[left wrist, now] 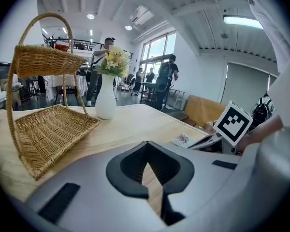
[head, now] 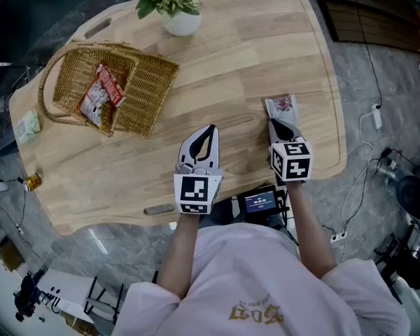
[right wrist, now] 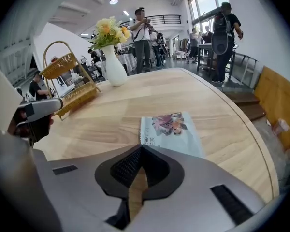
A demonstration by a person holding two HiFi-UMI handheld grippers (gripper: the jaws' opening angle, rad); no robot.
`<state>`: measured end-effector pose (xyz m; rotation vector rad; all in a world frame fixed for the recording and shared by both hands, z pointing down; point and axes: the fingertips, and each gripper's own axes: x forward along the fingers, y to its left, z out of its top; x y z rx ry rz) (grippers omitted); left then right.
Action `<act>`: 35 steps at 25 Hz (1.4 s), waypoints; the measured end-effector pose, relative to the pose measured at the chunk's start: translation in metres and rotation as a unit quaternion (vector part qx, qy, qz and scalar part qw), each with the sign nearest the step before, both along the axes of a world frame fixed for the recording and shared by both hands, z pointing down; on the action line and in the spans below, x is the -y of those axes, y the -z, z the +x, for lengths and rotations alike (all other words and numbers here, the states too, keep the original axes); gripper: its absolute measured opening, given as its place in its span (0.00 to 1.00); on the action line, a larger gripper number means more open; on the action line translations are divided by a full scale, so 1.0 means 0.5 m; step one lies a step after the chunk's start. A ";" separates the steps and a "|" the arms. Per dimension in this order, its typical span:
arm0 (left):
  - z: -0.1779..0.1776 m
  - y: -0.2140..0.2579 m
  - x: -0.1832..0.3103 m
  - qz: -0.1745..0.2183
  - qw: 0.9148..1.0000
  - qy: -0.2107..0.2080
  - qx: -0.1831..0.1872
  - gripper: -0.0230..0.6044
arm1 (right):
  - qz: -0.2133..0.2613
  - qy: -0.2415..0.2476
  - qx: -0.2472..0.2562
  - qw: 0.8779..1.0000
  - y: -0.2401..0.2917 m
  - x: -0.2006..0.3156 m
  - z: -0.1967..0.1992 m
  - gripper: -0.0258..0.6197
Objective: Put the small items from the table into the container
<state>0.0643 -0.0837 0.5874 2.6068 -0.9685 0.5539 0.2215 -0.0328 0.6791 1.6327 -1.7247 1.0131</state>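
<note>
A pale flower-printed packet (head: 281, 106) (right wrist: 170, 129) lies flat on the wooden table near its right front edge. My right gripper (head: 275, 122) (right wrist: 141, 145) points steeply down with its tips together on the packet's near left corner. My left gripper (head: 210, 127) (left wrist: 148, 143) hovers low over bare wood a hand's width to the left, shut and holding nothing. The wicker basket (head: 145, 93) (left wrist: 48, 129) with a hoop handle stands at the far left. A red snack packet (head: 101, 93) lies inside it.
A white vase of flowers (head: 182, 23) (right wrist: 115, 69) stands at the table's back, right of the basket. A small green packet (head: 28, 126) lies at the table's left edge. The table's front edge (head: 196, 212) runs just below both grippers. People stand in the room beyond.
</note>
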 end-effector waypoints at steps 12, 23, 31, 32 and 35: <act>-0.013 0.026 -0.005 0.014 1.000 0.016 -0.002 0.03 | 0.033 0.004 0.004 0.999 0.047 0.010 -0.002 0.07; -0.055 0.085 0.013 0.041 0.997 0.068 -0.007 0.03 | 0.091 0.017 0.003 0.996 0.150 0.022 -0.002 0.07; -0.077 0.150 0.012 0.068 0.993 0.093 -0.013 0.03 | 0.132 0.031 0.013 0.991 0.229 0.024 -0.016 0.07; -0.080 0.159 0.011 0.072 0.993 0.095 -0.013 0.03 | 0.139 0.033 0.015 0.990 0.240 0.025 -0.019 0.07; -0.091 0.186 0.011 0.086 0.991 0.106 -0.014 0.03 | 0.160 0.038 0.018 0.986 0.276 0.027 -0.024 0.07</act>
